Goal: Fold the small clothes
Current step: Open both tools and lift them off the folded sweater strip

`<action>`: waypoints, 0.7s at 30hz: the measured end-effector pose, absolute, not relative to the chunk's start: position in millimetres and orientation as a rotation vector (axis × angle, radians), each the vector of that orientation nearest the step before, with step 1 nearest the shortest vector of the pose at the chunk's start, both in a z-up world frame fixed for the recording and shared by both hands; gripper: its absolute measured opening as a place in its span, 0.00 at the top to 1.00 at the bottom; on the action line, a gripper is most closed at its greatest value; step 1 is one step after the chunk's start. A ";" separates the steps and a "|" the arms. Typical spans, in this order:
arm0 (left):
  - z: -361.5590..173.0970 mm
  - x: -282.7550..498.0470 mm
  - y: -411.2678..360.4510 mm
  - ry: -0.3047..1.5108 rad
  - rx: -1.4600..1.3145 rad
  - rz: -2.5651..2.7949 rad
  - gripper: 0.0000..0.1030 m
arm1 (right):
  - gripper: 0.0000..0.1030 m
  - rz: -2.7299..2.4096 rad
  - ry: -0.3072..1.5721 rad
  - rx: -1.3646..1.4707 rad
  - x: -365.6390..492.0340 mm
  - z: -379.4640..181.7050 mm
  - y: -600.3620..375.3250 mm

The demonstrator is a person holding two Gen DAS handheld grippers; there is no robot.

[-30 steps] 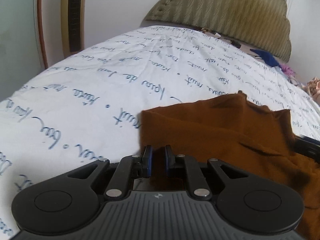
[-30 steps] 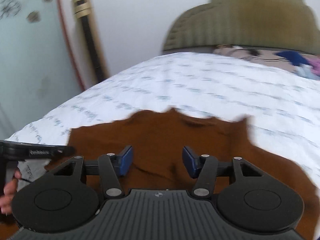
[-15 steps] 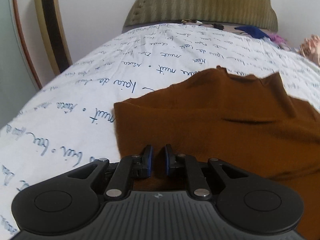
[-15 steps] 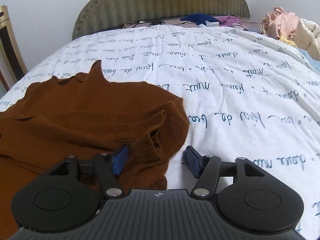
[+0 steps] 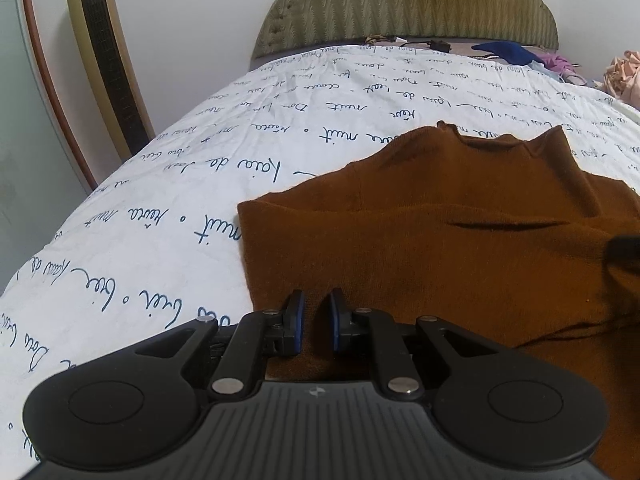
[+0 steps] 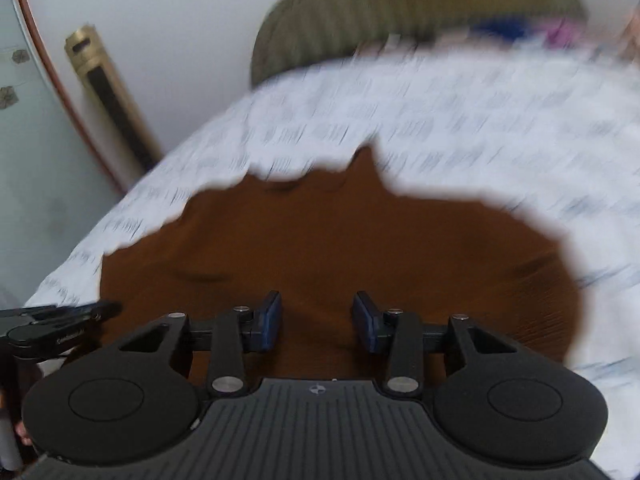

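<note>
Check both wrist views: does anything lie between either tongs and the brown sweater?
Nothing visible does. The left tongs are shut on the brown sweater; the right tongs are closing directly over the same cloth.

- Left wrist view: close over the rust-brown knitted garment (image 5: 440, 240), angled down along the bed toward the olive padded headboard (image 5: 408, 4).
- Right wrist view: blurred, equally close, same heading.
- Shared: garment, white script-printed bedcover (image 6: 460, 120), headboard, gold tower fan (image 5: 104, 60).
</note>
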State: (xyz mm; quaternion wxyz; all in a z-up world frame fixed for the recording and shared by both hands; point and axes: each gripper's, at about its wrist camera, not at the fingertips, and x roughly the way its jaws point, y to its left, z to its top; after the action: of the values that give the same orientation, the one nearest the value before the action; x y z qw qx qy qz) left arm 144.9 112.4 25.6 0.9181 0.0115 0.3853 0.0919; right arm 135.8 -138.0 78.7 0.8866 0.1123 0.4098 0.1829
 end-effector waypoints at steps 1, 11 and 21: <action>25.4 143.9 115.0 0.792 0.012 0.183 0.88 | 0.76 0.342 0.862 0.215 140.8 71.5 -134.9; 26.3 139.5 122.2 0.793 0.000 0.160 0.88 | 0.95 0.185 0.778 0.353 126.1 81.3 -185.2; 33.1 129.9 131.4 0.858 0.018 0.219 0.53 | 0.74 0.137 0.735 0.349 107.2 98.4 -202.4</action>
State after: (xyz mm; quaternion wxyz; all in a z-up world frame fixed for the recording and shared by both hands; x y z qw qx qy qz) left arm 129.9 131.4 33.1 0.9035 0.0087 0.4152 0.1059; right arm 107.2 -202.4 98.4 0.9161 0.1697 0.3573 0.0664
